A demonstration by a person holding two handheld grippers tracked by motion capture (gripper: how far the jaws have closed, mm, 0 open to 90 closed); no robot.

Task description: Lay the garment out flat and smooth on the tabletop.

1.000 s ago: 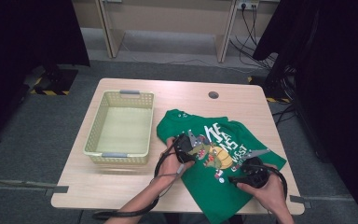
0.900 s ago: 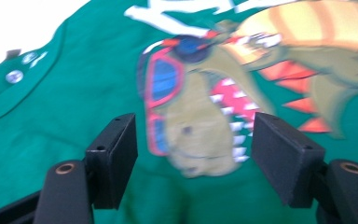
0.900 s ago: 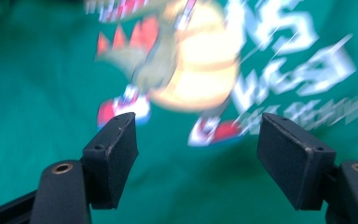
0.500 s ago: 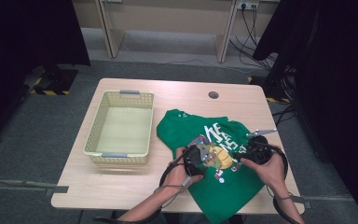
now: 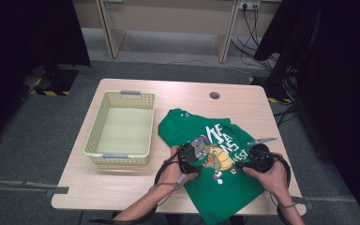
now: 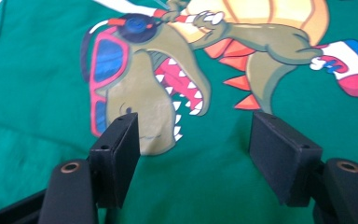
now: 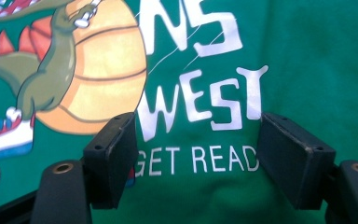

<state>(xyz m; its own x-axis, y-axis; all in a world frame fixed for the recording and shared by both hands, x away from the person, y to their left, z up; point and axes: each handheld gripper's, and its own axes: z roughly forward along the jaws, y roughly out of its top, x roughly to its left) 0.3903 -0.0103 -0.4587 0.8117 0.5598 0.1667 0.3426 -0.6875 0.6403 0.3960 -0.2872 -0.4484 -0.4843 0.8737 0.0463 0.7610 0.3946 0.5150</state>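
Your green cotton T-shirt (image 5: 225, 187) with the dinosaur-and-basketball print lies spread flat on the light wooden table (image 5: 122, 187), over its right half, collar end toward the far edge and the other end hanging over the near edge. The pale yellow plastic basket (image 5: 93, 140) with grey handles sits on the table's left half, just beside the shirt's left sleeve, apart from both of your hands.

Your left gripper (image 5: 192, 153) hovers over the middle of the print. In the left gripper view its two black jaws stand well apart, released, with the dinosaur's (image 6: 144, 88) toothed mouth and sunglasses showing between and beyond them; the cloth lies smooth under them and nothing is pinched.

Your right gripper (image 5: 258, 158) is over the shirt's right side, near the table's right edge. In the right gripper view its jaws are also spread wide and released, framing the white lettering (image 7: 214, 107) on the green cloth, with the orange basketball (image 7: 107, 74) off to their left. No fold of fabric is caught between the pads; whether the jaw tips touch the cloth I cannot tell.

A small round cable hole (image 5: 214, 95) sits near the table's far edge, beyond the shirt.
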